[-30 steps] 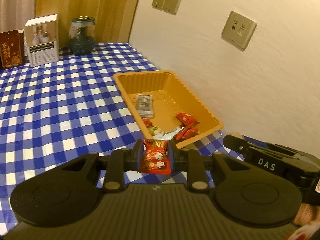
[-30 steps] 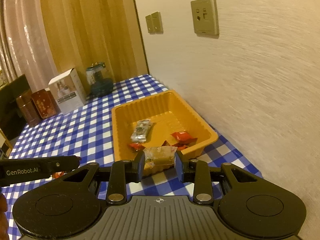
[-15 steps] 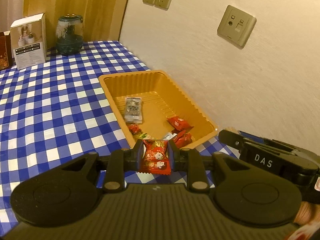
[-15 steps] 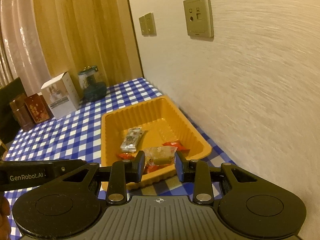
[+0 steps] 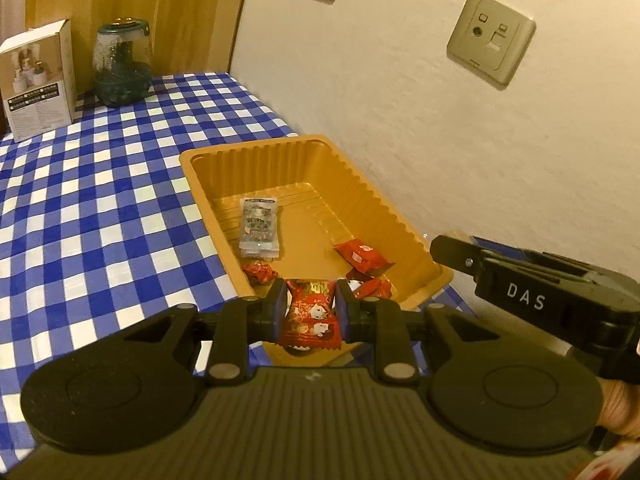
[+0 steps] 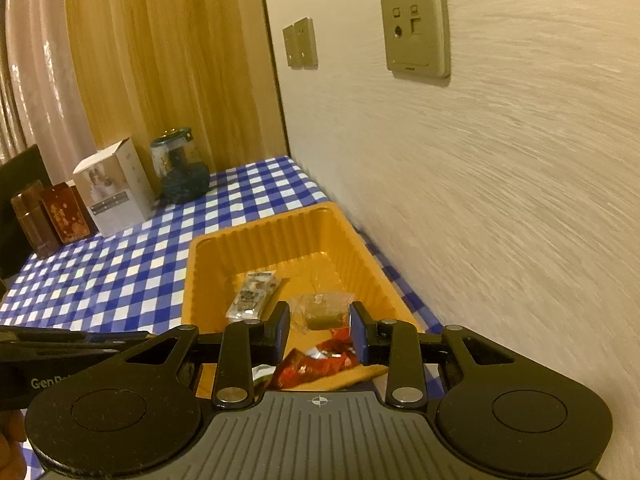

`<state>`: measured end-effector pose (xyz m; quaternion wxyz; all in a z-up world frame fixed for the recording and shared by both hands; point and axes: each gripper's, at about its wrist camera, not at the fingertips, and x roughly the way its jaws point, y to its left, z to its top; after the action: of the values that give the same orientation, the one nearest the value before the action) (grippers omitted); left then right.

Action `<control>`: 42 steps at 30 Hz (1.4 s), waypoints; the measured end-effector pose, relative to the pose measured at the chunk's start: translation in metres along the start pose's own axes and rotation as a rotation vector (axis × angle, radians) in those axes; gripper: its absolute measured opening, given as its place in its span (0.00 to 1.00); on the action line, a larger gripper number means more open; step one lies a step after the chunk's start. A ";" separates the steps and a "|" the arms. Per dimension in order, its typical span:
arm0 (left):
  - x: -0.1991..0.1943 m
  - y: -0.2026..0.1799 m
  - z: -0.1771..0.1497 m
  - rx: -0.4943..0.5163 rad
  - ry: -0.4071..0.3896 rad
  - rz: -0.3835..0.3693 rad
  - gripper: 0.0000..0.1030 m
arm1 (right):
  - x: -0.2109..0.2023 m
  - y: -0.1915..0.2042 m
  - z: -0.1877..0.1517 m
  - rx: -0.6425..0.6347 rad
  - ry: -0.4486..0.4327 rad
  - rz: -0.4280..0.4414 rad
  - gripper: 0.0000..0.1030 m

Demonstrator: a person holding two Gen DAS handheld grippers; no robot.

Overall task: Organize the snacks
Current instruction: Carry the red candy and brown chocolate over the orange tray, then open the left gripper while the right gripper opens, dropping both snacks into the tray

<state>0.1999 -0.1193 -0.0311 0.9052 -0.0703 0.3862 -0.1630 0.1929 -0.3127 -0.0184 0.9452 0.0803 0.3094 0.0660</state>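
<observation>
Dim, warm yellow indoor light; fisheye bends edges, corners vignetted; wall (image 6: 520, 200) streaked with blur in right view.

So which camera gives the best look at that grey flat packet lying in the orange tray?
The left wrist view: the grey packet lies whole and unobstructed on the floor of the orange tray. In the right wrist view the packet appears foreshortened, its near end almost behind the right hand-held gripper.

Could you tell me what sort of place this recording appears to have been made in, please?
Probably a room in a home: a table under a blue-and-white checked cloth stands against a white wall with sockets. An orange tray holds wrapped snacks, and a glass jar stands before wood panelling.
</observation>
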 end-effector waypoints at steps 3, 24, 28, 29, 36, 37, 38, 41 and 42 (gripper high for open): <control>0.011 0.001 0.005 0.003 0.008 -0.002 0.22 | 0.009 -0.002 0.004 -0.003 0.002 0.004 0.32; 0.050 0.005 0.020 0.008 0.031 -0.016 0.22 | 0.048 -0.006 0.012 -0.012 0.034 0.005 0.32; 0.052 0.005 0.021 0.007 0.029 -0.021 0.22 | 0.048 -0.006 0.012 -0.011 0.035 0.005 0.32; 0.053 0.005 0.022 0.004 0.023 -0.024 0.23 | 0.049 -0.007 0.012 -0.009 0.035 0.006 0.32; 0.048 0.015 0.024 -0.013 -0.014 -0.002 0.47 | 0.049 -0.007 0.011 -0.005 0.033 0.002 0.32; 0.046 0.017 0.023 -0.013 -0.015 0.005 0.47 | 0.049 -0.007 0.011 -0.004 0.033 0.002 0.32; 0.045 0.019 0.022 -0.016 -0.015 0.012 0.47 | 0.050 -0.007 0.011 -0.003 0.033 0.003 0.32; 0.042 0.024 0.017 -0.018 -0.010 0.028 0.47 | 0.050 -0.006 0.011 -0.003 0.033 0.009 0.32; 0.041 0.025 0.015 -0.018 -0.009 0.032 0.47 | 0.049 -0.005 0.011 -0.004 0.032 0.012 0.32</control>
<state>0.2436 -0.1104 -0.0545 0.9087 -0.0730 0.3848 -0.1445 0.2395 -0.3098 -0.0389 0.9399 0.0790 0.3240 0.0734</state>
